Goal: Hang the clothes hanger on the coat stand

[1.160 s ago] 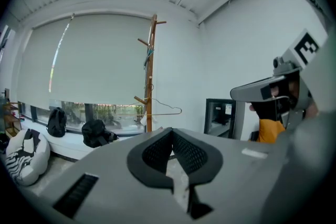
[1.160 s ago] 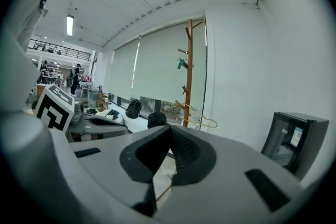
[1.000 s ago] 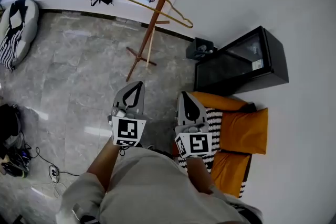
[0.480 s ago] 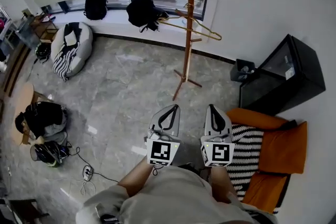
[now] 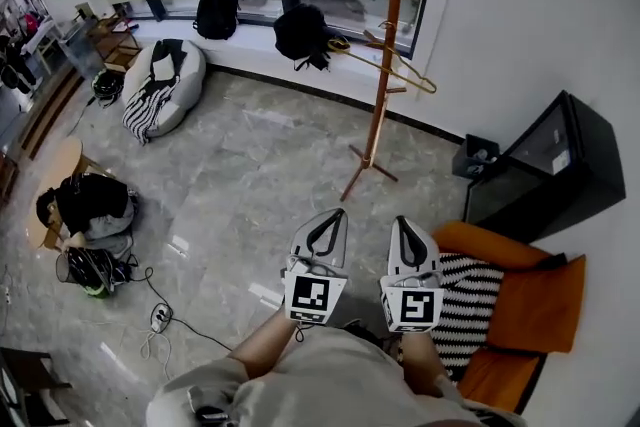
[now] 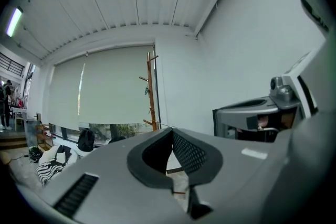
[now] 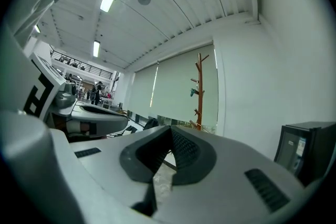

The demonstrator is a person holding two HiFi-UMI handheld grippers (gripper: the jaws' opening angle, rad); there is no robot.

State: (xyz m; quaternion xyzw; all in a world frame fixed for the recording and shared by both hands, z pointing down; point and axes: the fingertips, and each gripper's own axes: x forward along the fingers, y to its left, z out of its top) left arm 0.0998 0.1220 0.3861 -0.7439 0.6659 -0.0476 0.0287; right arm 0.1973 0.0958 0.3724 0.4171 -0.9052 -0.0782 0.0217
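A tall wooden coat stand (image 5: 384, 65) rises by the window at the far wall, its feet on the grey floor. A thin gold wire hanger (image 5: 392, 61) hangs from one of its pegs. The stand also shows as a slim pole in the left gripper view (image 6: 151, 92) and the right gripper view (image 7: 200, 89). Both grippers are held side by side close to the person's body, well short of the stand. My left gripper (image 5: 336, 214) is shut and holds nothing. My right gripper (image 5: 401, 222) is shut and holds nothing too.
An orange armchair (image 5: 525, 300) with a striped cushion sits right of the grippers, a black cabinet (image 5: 548, 167) behind it. Backpacks (image 5: 301, 30) rest on the window ledge. A striped beanbag (image 5: 160, 85) and a seated person (image 5: 85, 208) with cables are at the left.
The head view has swung up and left, bringing the whole stand, the window and the left of the room into sight. Both grippers stay shut and side by side.
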